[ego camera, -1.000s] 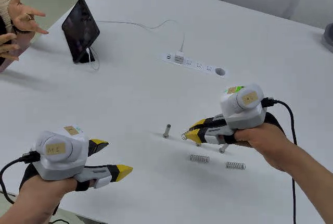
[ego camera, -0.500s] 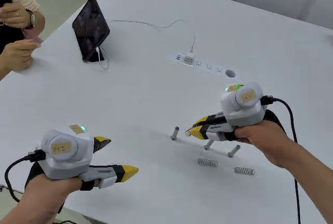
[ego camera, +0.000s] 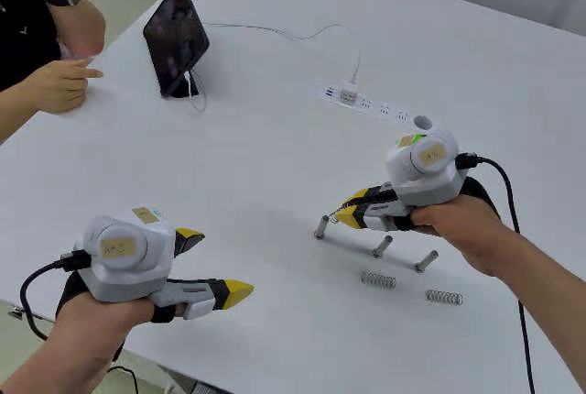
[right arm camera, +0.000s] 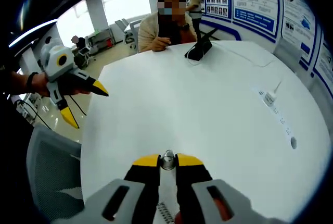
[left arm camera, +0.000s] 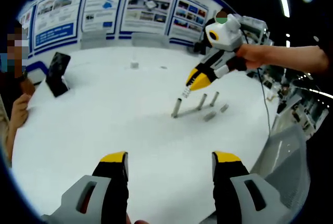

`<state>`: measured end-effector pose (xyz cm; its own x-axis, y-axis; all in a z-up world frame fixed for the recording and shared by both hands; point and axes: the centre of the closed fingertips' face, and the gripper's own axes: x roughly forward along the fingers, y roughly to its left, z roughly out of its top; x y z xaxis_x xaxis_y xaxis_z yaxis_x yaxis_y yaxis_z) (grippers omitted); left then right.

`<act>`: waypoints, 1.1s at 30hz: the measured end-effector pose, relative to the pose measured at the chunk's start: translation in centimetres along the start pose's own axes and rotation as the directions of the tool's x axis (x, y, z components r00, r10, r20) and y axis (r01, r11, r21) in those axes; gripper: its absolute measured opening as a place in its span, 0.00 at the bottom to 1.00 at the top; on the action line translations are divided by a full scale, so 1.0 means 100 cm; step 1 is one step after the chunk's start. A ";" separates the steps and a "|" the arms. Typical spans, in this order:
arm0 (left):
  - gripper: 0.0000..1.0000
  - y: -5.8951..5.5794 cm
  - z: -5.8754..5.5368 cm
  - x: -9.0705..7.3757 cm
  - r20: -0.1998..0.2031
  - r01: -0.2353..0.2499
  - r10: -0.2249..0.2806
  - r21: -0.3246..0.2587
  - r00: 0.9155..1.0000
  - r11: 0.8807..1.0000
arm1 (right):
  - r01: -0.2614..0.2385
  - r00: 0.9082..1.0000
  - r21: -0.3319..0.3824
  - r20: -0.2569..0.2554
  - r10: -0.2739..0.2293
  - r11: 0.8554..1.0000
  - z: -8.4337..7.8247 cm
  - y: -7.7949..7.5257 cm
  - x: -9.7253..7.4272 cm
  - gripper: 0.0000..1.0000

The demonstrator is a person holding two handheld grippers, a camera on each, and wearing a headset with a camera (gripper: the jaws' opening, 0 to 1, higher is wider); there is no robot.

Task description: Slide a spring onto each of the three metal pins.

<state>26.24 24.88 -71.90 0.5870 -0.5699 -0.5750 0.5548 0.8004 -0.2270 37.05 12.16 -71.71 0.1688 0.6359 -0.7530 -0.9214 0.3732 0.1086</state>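
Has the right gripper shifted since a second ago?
Yes. The right gripper, holding a spring, has edged toward the leftmost pin, away from the middle pin.

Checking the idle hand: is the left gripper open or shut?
Open. The left gripper shows its yellow-tipped jaws wide apart, holding nothing.

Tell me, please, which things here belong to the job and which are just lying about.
Job: left pin, middle pin, right pin; left loose spring, right loose spring; held spring in right gripper.
Lying about: tablet, power strip, white cable.
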 end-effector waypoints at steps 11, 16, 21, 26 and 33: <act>0.67 0.001 -0.004 -0.002 -0.006 -0.005 0.005 -0.011 1.000 1.000 | -0.012 1.000 -0.009 -0.023 0.011 1.000 -0.003 -0.001 0.012 0.13; 0.66 0.002 -0.005 -0.003 -0.003 -0.009 0.009 -0.019 1.000 1.000 | -0.017 0.999 -0.034 -0.036 0.016 0.999 -0.004 0.002 0.017 0.13; 0.65 0.002 -0.005 -0.003 -0.005 -0.008 0.008 -0.020 1.000 1.000 | -0.017 0.999 -0.040 -0.035 0.015 0.999 0.000 0.002 0.020 0.13; 0.65 0.002 -0.004 -0.003 -0.003 -0.006 0.006 -0.024 1.000 1.000 | -0.024 0.998 -0.064 -0.054 0.020 0.998 -0.002 0.002 0.027 0.13; 0.65 0.002 -0.006 -0.004 -0.007 -0.007 0.007 -0.025 1.000 1.000 | -0.025 0.997 -0.092 -0.069 0.019 0.995 -0.004 0.004 0.034 0.13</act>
<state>25.81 25.35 -72.19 0.5865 -0.5628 -0.5824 0.5353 0.8091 -0.2427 37.15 14.20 -74.46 0.1270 0.5945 -0.7940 -0.9535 0.2937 0.0674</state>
